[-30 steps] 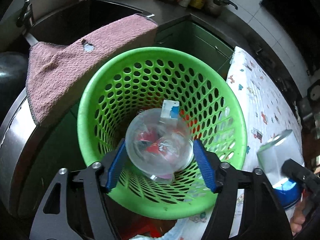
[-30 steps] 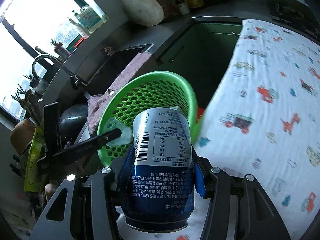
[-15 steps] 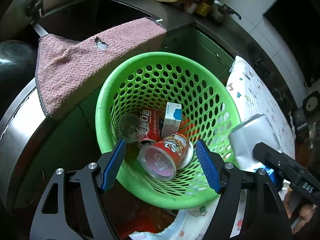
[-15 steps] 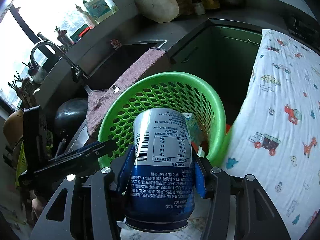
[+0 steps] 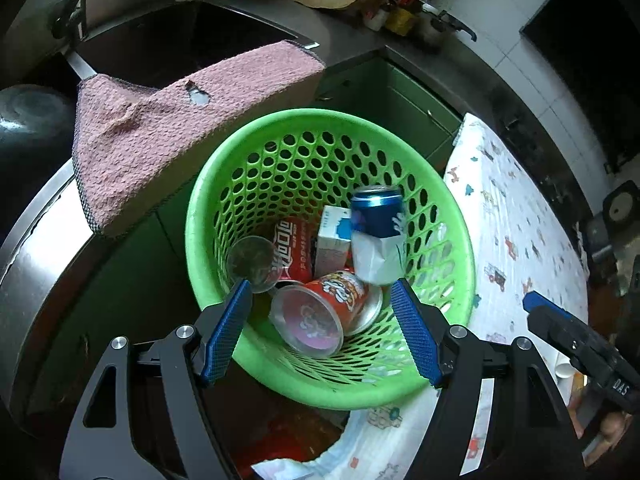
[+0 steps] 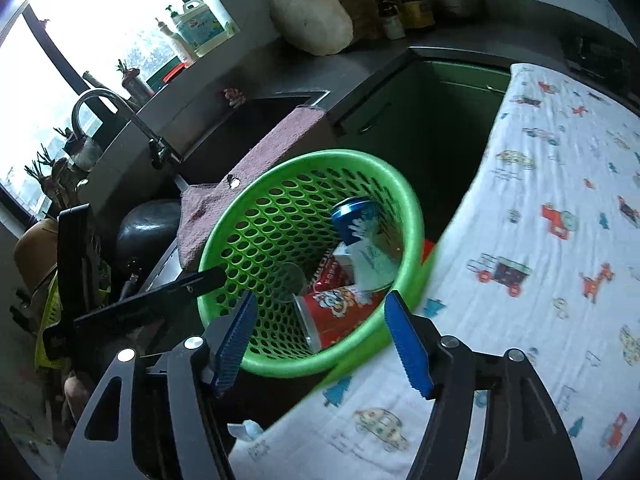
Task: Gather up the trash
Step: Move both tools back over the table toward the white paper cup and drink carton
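A green perforated basket stands on the floor beside the table. Inside lie a red cup, a red cola can, a clear lid and a small white and blue carton. A blue and white can is dropping into the basket, blurred. My left gripper is open above the basket's near rim, nothing between its pads. My right gripper hangs over the basket with its jaws opening and nothing between them.
A pink towel hangs over the sink edge to the left. A table with a white printed cloth runs along the right. Dark green cabinets stand behind the basket. A black round pot sits at left.
The right gripper has opened and let go of the blue and white can, which now falls into the basket. Earlier the left gripper released the clear lid and cup into the basket.
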Available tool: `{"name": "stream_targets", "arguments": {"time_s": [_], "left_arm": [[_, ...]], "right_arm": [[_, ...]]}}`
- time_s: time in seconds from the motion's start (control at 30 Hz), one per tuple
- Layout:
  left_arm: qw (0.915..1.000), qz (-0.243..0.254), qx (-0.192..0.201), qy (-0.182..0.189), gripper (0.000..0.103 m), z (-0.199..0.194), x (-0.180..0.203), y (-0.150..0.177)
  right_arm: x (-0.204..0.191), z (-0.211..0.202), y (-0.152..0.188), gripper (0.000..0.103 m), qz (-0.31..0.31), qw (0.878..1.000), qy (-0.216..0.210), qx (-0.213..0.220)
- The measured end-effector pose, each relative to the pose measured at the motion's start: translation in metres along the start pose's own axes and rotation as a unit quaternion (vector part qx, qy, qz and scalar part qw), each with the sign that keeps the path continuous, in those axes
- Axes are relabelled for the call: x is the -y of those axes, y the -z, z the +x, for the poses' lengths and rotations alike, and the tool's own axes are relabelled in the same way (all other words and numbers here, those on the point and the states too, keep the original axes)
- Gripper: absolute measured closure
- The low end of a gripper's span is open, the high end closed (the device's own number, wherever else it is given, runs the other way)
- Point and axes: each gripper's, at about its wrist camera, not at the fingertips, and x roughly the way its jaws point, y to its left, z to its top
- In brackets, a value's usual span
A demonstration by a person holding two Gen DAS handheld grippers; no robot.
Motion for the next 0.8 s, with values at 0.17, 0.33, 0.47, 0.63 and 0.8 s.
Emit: {"name": "stream_targets", "arguments": {"time_s": [0.17,0.33,0.47,0.63,0.8], "left_arm": [[0.9999,0.011,0.000,0.005,0.031,-0.003,0.015,0.004],[0.9995,0.029,0.003,0.010,0.023,-0.006,0.037,0.010],[0.9988,0.043,0.002,0.022,0.023,-0.008,0.059,0.017],[0.9975,0.064,0.001,0.031,0.022,-0.013,0.089,0.028],[0.9951,0.096,0.005,0.023,0.022,-0.023,0.125,0.043]], "right_arm": [[0.017,-0.024,0.010,0.035,0.011,1.000,0.008,0.016],[0.038,-0.053,0.024,0.032,0.026,0.999,0.025,0.030],[0.057,-0.076,0.037,0.031,0.038,0.998,0.043,0.040],[0.084,-0.110,0.056,0.028,0.056,0.994,0.068,0.057],[0.110,-0.148,0.079,0.025,0.066,0.991,0.097,0.069]]}}
